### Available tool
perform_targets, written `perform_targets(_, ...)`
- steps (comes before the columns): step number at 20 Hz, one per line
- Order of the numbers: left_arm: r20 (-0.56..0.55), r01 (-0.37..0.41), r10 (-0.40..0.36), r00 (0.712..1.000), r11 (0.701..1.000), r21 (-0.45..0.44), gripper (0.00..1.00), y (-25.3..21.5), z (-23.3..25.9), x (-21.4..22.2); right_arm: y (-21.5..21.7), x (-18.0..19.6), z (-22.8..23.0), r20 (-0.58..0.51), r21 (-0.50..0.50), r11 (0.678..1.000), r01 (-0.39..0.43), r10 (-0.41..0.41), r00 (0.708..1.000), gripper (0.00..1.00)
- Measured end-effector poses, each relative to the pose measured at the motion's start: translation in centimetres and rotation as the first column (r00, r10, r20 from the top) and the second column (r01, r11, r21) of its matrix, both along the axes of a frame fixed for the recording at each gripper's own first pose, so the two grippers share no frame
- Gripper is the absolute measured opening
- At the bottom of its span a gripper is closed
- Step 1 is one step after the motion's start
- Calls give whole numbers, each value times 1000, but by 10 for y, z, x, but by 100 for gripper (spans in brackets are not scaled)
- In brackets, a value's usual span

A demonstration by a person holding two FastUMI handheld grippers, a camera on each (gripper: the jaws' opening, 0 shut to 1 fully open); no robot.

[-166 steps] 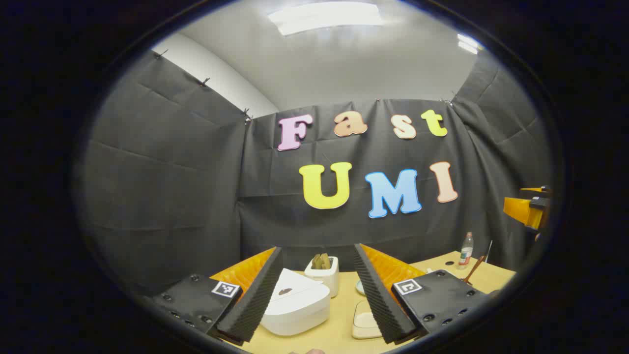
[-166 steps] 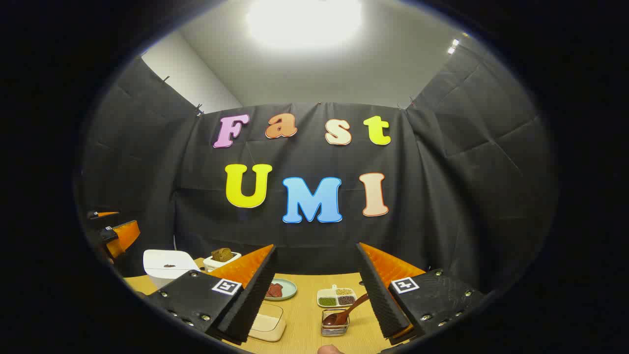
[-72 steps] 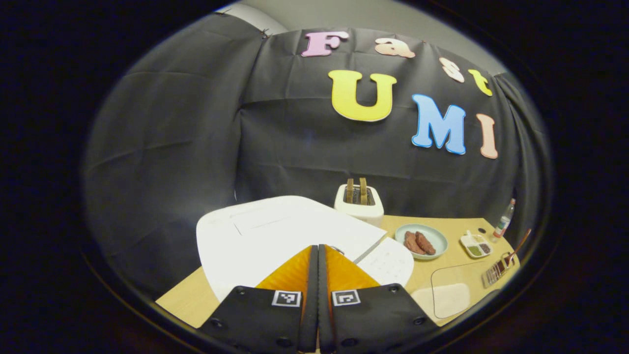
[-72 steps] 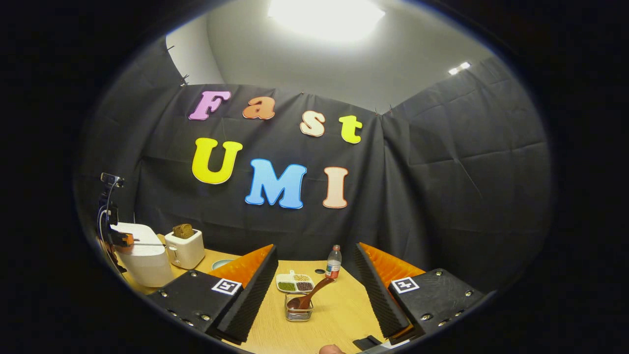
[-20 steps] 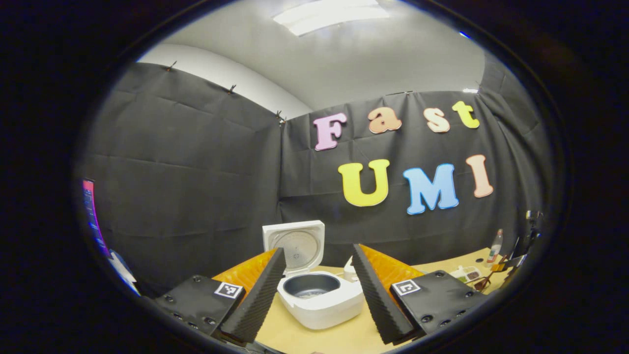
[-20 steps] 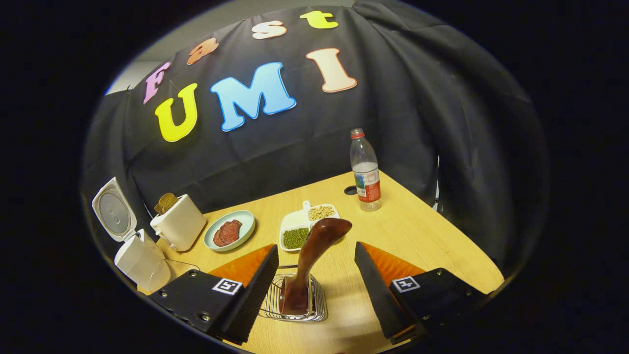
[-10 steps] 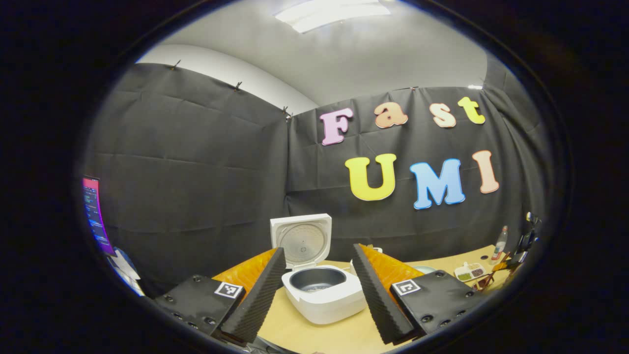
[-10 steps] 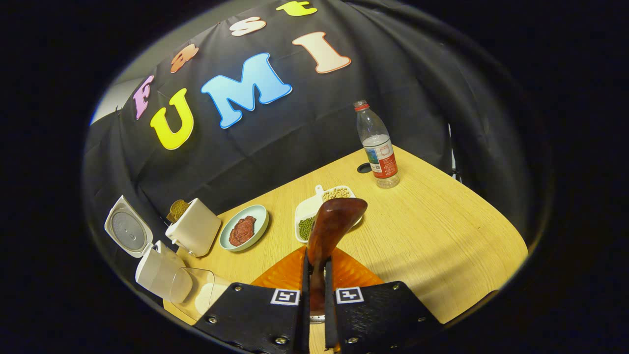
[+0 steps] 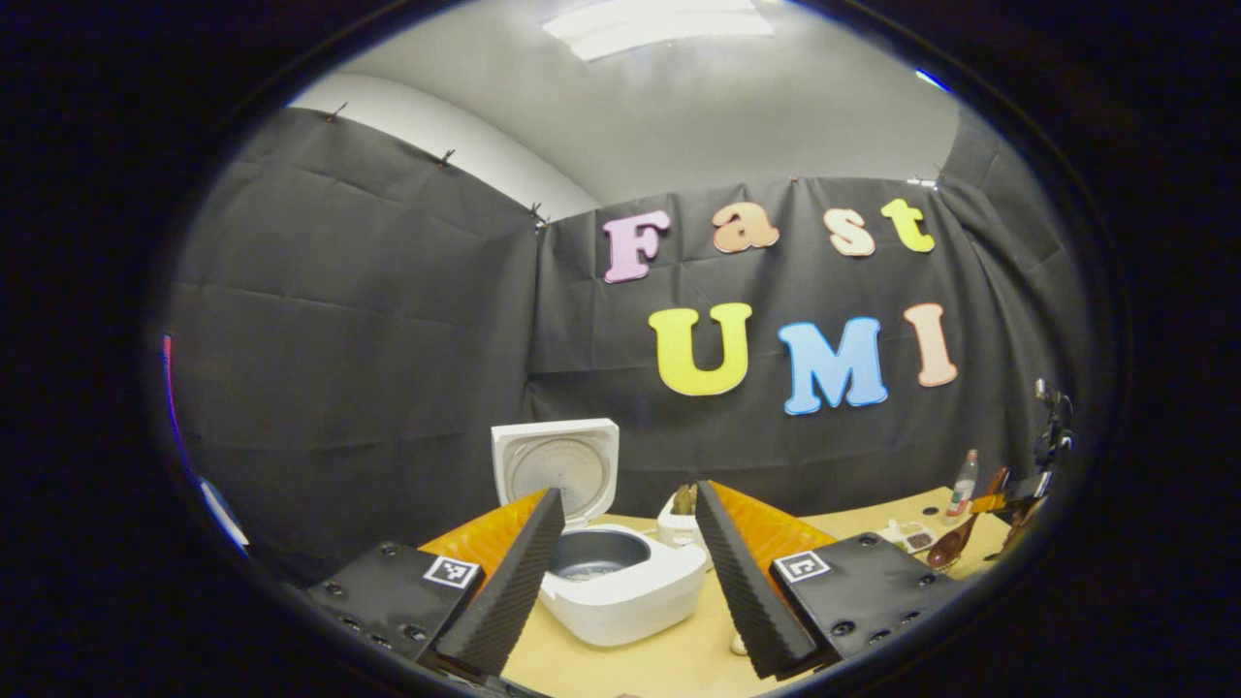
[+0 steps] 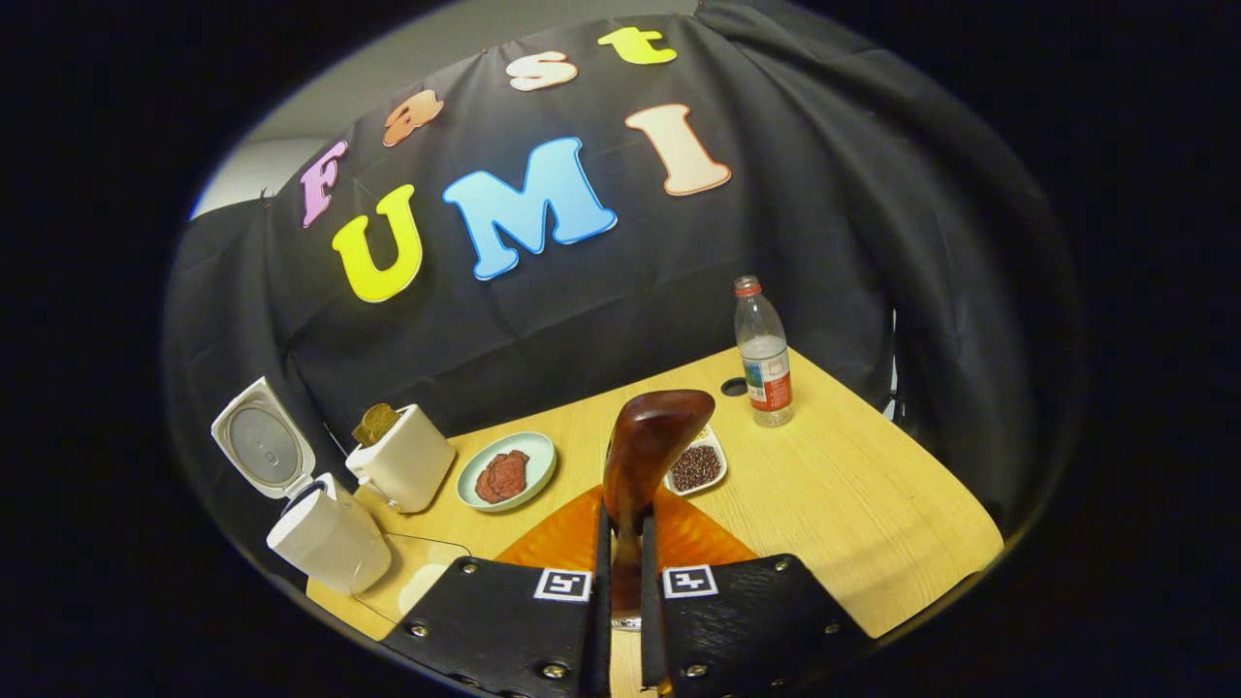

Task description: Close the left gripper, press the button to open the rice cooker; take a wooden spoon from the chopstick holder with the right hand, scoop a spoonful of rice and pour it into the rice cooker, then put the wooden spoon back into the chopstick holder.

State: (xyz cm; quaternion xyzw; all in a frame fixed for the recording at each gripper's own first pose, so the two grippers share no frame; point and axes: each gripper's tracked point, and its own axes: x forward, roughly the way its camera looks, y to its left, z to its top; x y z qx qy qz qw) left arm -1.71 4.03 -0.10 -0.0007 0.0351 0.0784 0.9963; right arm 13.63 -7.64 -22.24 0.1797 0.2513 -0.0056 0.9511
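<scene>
Left gripper (image 9: 628, 572) held with fingers spread wide, rice cooker (image 9: 620, 582) between them, lid up, by the tabletop's (image 10: 853, 504) left edge. Right gripper (image 10: 620, 620) clamped on wooden spoon (image 10: 645, 456), bowl end raised above a sectioned dish (image 10: 700, 467). Bottle (image 10: 764, 354) near the back edge; toaster (image 10: 402, 456) and plate (image 10: 506, 470) beside the cooker.

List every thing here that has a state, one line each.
rice cooker: lid up, pot open
wooden spoon: clamped in the right tool, bowl end up
right tool: shut on the spoon handle
left tool: open, holding nothing
water bottle: upright, capped
toaster: bread in the slot
</scene>
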Motion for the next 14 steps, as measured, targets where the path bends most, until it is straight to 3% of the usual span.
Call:
perform_targets(4,-10,38,-38,999,998,-44,99,19,-10,17,26,-13,35,54,7,1000,8,-8,999,12)
perform_targets(6,-9,51,-52,999,997,-52,95,32,-13,22,47,-18,48,76,15,1000,-3,2,997,12)
perform_targets(7,-8,61,-61,998,997,-53,99,37,-14,25,56,-19,52,82,17,1000,-7,5,997,12)
perform_targets(10,-7,79,-79,997,996,-47,91,56,-16,28,88,-18,58,92,20,1000,-23,21,996,12)
perform_targets(14,-10,97,-97,995,994,-43,95,80,-22,31,134,-15,53,92,22,998,-56,54,994,12)
